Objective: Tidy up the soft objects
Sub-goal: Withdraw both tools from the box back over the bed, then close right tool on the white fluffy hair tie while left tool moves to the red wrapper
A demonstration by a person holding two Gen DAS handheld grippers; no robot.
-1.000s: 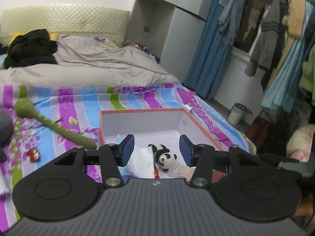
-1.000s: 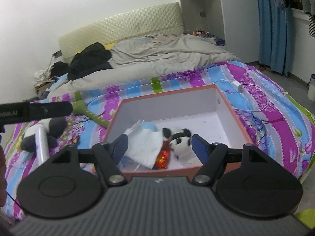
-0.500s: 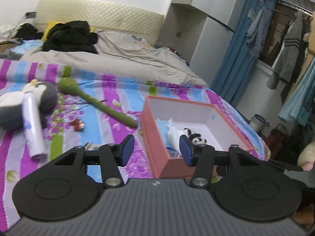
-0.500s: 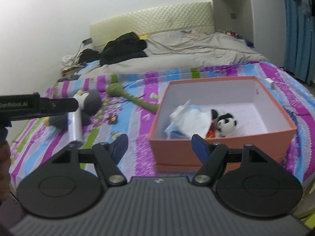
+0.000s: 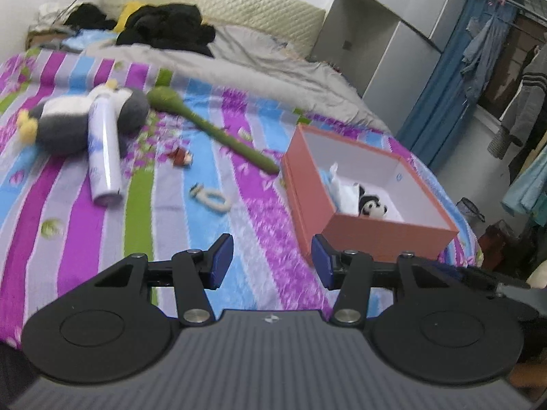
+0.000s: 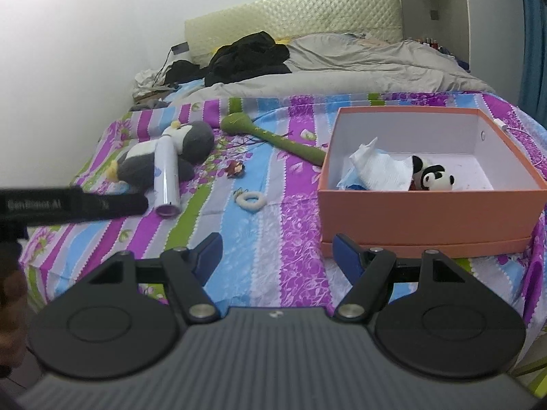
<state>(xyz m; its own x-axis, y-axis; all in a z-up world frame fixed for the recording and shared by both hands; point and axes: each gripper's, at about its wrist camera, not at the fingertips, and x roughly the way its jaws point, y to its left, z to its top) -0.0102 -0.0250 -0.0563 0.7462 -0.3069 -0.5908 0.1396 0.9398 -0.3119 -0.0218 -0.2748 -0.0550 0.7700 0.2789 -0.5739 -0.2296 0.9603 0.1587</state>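
Observation:
An orange box (image 5: 383, 230) (image 6: 427, 212) stands on the striped bedspread and holds a small panda plush (image 5: 372, 206) (image 6: 434, 177) and a white cloth (image 6: 379, 167). A grey penguin plush (image 5: 65, 119) (image 6: 191, 143) lies at the left with a white spray can (image 5: 102, 150) (image 6: 165, 174) across it. A green plush stick (image 5: 218, 133) (image 6: 277, 138) lies between them. My left gripper (image 5: 270, 261) is open and empty above the bedspread, left of the box. My right gripper (image 6: 277, 258) is open and empty near the box's front left corner.
A white ring (image 5: 212, 200) (image 6: 251, 200) and a small red-brown item (image 5: 181, 157) (image 6: 236, 169) lie on the bedspread. A grey duvet (image 6: 359, 65) and black clothes (image 5: 167, 29) lie at the headboard end. Hanging clothes (image 5: 519, 102) and a wardrobe stand to the right.
Both grippers have pulled back from over the box and swung left. The penguin, can and ring have come into view. Both stay open and empty.

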